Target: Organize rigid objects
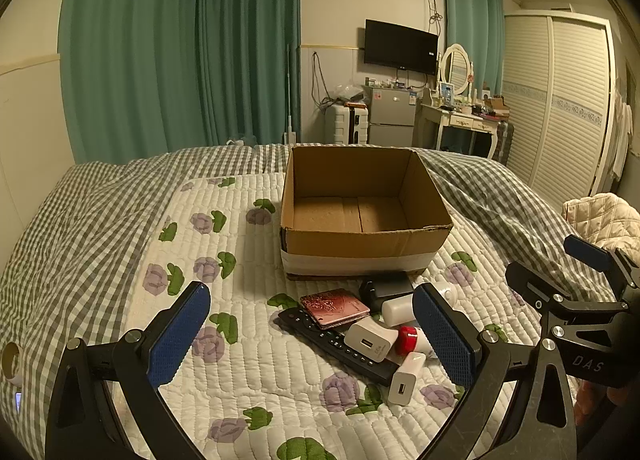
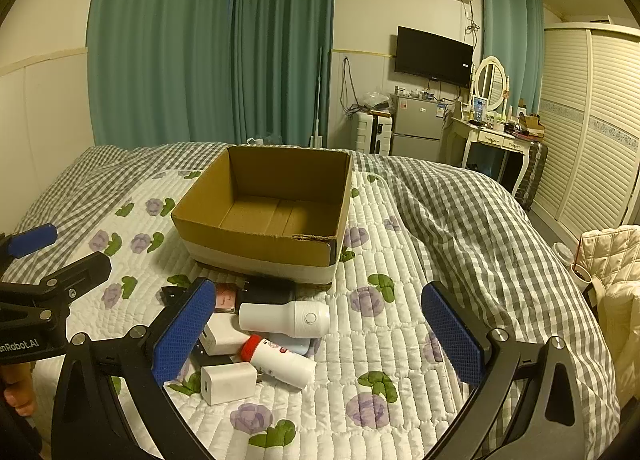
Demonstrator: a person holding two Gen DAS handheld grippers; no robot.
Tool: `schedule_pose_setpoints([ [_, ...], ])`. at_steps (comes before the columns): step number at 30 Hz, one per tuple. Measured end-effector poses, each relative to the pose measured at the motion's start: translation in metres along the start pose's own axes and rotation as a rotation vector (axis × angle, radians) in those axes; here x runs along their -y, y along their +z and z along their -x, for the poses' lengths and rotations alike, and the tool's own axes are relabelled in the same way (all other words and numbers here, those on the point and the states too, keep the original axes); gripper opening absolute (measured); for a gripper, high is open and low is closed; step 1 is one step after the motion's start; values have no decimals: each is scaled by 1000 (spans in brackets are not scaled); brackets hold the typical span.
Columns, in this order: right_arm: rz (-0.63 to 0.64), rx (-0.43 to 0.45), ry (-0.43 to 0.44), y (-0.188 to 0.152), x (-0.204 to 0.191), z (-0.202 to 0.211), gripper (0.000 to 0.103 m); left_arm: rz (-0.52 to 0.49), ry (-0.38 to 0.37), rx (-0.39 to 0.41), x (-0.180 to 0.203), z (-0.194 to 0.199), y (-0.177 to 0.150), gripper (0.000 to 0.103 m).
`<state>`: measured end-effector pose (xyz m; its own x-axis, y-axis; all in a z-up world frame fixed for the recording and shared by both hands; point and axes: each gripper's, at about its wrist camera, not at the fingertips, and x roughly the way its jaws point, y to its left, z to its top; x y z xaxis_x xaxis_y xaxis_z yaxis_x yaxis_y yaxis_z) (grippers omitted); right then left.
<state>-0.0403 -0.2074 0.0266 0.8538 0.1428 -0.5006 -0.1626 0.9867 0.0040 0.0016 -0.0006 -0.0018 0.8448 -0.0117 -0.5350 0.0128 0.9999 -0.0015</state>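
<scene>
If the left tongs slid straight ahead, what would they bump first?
Probably the pile: the pink patterned wallet lying on the long black remote control sits between the open left tongs. Beyond it stands the brown cardboard box. Depth is hard to judge.

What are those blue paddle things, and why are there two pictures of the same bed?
Each picture comes from a camera riding on a hand-held gripper that a person carries, one per hand. The blue paddles are its two fingers. The left hand-held gripper and the right hand-held gripper are both open and hold nothing. On the quilt sits an empty cardboard box. In front of it lies a pile: a black remote, a pink case, white chargers and a red-capped bottle.
</scene>
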Motion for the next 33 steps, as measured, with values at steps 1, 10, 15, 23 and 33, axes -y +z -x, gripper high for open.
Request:
schedule_pose_setpoints([
  [1, 0, -2, 1, 0, 0, -1, 103, -1, 0, 0, 0, 0, 0, 103],
  [10, 2, -5, 0, -1, -1, -2, 103, -2, -1, -2, 0, 0, 0, 103],
  [15, 3, -7, 0, 0, -1, -2, 103, -1, -2, -2, 0, 0, 0, 103],
  [23, 9, -2, 4, -1, -3, -1, 103, 5, 6, -1, 0, 1, 0, 103],
  [33, -2, 14, 18, 8, -7, 6, 103, 47, 14, 18, -4, 12, 11, 103],
])
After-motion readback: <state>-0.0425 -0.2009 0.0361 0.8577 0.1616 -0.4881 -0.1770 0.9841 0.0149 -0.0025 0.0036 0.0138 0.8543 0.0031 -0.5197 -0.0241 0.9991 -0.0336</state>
